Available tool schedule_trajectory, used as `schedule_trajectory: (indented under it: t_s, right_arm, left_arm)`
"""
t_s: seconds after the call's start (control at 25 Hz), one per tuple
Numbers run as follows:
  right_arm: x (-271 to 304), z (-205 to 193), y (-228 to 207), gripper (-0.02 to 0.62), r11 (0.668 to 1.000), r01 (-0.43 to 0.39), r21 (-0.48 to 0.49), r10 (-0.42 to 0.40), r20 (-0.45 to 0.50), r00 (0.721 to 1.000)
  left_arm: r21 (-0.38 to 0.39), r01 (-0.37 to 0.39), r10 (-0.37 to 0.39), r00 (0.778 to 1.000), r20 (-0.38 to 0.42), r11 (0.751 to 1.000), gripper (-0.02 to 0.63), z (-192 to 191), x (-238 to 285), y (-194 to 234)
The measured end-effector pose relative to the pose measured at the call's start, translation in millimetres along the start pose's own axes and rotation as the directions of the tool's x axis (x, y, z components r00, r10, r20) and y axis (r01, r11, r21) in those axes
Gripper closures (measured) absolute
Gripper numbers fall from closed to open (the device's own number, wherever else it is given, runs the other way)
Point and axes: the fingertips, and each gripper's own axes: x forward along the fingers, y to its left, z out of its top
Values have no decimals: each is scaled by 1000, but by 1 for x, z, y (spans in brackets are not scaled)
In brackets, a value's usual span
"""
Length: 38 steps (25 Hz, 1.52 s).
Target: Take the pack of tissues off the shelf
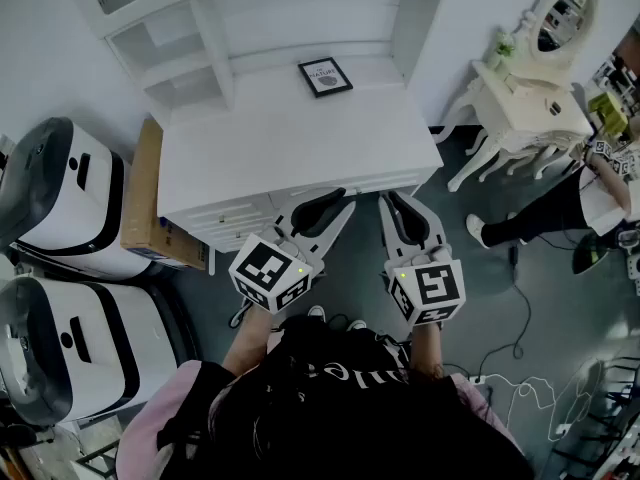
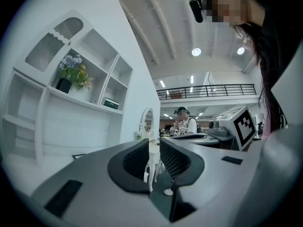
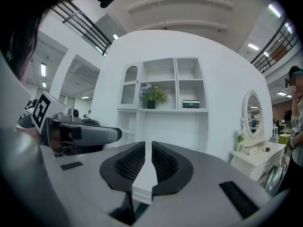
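The pack of tissues (image 3: 191, 104) is a small dark green and white box on the upper right shelf of the white shelf unit (image 3: 163, 84). It also shows in the left gripper view as the pack (image 2: 111, 103), far off. I cannot make it out in the head view. My left gripper (image 1: 335, 200) and right gripper (image 1: 392, 203) hang side by side at the front edge of the white desk (image 1: 290, 143). Both are shut with nothing between their jaws. The left gripper (image 2: 154, 150) points past the desk's right end, the right gripper (image 3: 148, 157) at the shelves.
A potted flower bunch (image 3: 151, 96) stands on the shelf left of the tissues. A framed picture (image 1: 325, 76) lies on the desk. A white vanity table with mirror (image 1: 530, 88) and a person (image 1: 590, 188) are at the right. White machines (image 1: 60, 198) and a cardboard box (image 1: 145, 188) stand at the left.
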Motion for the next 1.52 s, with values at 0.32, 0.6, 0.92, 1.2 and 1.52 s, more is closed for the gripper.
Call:
schedule_trajectory:
  t_s: [0.32,0.6,0.92,1.2,1.52]
  right_arm:
    - [-13,-3,-27,523,1000,-4,8,4,-2,1000]
    - [-28,-8,-47,523,999,-17,39,16,15,1000]
    - [-54,-20,-64,522,998,-49,40,49,9,999]
    - [-73,-42,-76,523,995,-80,64,81,-7,997]
    - [-63,-44,-84,523,989,-121,83,122,4,993]
  left_arm:
    - [-5,-8,8,1000,-13,1000,526,-3,24,-17]
    - [-2,-17,17,999,-29,1000,525,-8,38,-37]
    - [6,-49,49,999,-24,999,526,-10,54,-61]
    - [22,-70,71,996,-54,997,525,-22,63,-85]
    - [23,-114,115,990,-78,993,526,-27,68,-77]
